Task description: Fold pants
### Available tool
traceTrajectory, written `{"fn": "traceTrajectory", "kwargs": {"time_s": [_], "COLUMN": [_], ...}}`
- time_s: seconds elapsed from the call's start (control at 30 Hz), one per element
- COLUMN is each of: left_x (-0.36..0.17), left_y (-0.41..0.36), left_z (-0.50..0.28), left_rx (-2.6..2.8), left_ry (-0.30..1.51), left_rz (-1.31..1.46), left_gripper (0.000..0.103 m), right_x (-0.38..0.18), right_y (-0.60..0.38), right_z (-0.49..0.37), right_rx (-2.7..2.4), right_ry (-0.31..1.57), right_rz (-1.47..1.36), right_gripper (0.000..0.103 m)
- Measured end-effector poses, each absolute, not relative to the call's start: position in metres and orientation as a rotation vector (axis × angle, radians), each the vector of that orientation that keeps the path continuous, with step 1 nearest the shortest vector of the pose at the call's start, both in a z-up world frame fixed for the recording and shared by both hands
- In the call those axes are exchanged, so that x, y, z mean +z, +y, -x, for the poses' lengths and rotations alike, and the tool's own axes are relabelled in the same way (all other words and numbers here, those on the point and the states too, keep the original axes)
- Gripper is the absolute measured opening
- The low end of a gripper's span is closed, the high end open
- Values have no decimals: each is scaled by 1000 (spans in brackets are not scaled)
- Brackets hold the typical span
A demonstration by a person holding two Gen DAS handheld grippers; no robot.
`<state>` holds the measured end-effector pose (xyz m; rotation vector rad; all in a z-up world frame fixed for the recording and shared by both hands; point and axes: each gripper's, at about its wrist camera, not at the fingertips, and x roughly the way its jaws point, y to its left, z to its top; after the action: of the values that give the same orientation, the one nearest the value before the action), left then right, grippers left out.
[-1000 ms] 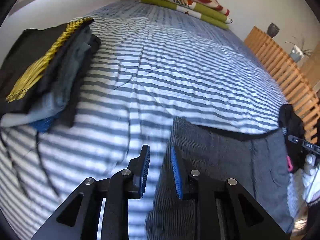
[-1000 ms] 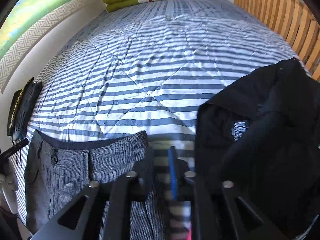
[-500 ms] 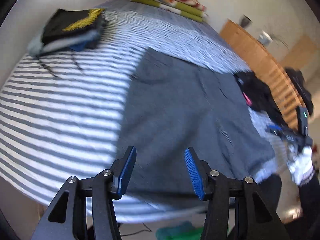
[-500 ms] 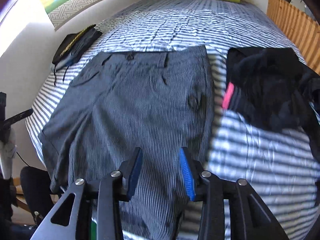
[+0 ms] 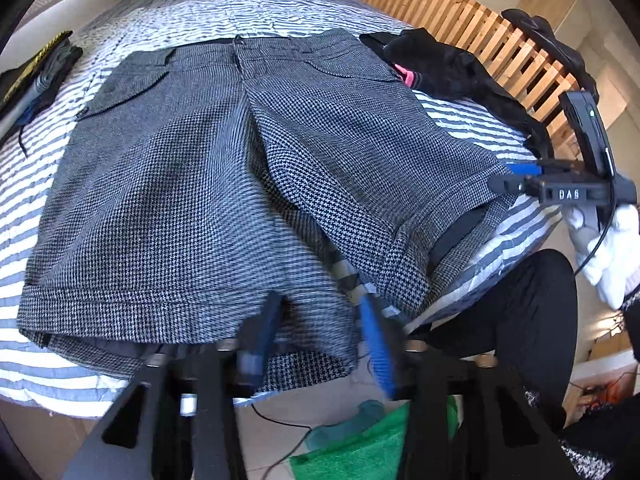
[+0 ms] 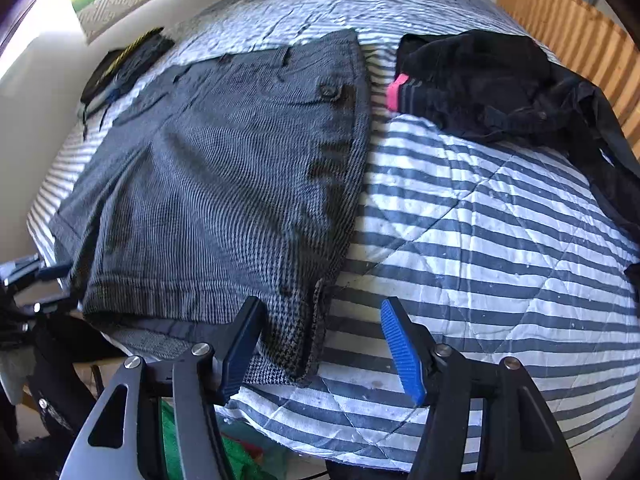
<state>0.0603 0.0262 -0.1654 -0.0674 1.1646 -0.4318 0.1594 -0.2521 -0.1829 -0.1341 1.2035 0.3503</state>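
1. The pants [image 5: 224,184], a pair of grey houndstooth shorts, lie spread flat on the striped bed [image 6: 480,240], waistband toward the pillows and both leg hems at the near edge, where they hang slightly over the side
2. No fold is made yet: both legs lie side by side and the whole garment shows as a single flat layer, so you have the laying-out done and all of the folding left
3. Your left gripper [image 5: 320,332] sits at the near hem of the left-hand leg; its jaws have just been closing, and the hem's corner lies between them, but the blur hides whether the pads press on the cloth, so I cannot tell if you have hold of it
4. Your right gripper [image 6: 320,344] is at the outer corner of the other leg's hem; its jaws have just been opening and stand wide apart, with the hem corner between them but not pinched
5. A black garment [image 6: 500,88] lies just beside the waistband on the right, and a folded stack [image 5: 36,76] sits at the far left
6. Judging from this, the next step is to grip both hems, then bring them over toward the waistband
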Motion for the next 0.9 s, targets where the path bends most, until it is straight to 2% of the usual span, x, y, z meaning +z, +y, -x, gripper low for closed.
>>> {"fn": "traceTrajectory", "kwargs": {"time_s": [0.17,0.2,0.27,0.37,0.43,0.47,0.5,0.57,0.6,0.7,0.9], "left_x": [-165,-161,-148,-157,-157,-151,-145,-130,-124,-119,-135], "left_y": [22,21,17,1,0,2,1,-9,-20,-56,-155], "left_z": [-61,-61,-58,-50,-49,-49,-48,-47,-49,-64,-96], "left_rx": [-456,-469,-475,-488,-473,-473,-475,-508,-527,-589,-626], "left_ry": [1164,1160,1111,1169,1195,1182,1165,1116,1091,1045,985], "left_rz": [44,41,0,-175,-189,-159,-131,-90,-82,-69,-178], "left_gripper": [14,14,14,22,24,26,29,42,45,47,47], "right_x": [-196,-196,-190,-167,-162,-162,-160,-151,-146,-129,-116], "right_y": [-253,-254,-258,-260,-254,-251,-252,-260,-268,-290,-308], "right_z": [-158,-157,-157,-148,-139,-136,-135,-135,-138,-162,-225], "right_rx": [368,351,351,369,398,434,473,492,491,459,383], "right_ry": [1242,1241,1246,1160,1146,1165,1185,1167,1150,1113,1130], "right_rz": [92,100,76,56,133,152,144,86,45,-102,-189], "right_gripper": [56,39,12,13,15,18,28,40,42,42,42]}}
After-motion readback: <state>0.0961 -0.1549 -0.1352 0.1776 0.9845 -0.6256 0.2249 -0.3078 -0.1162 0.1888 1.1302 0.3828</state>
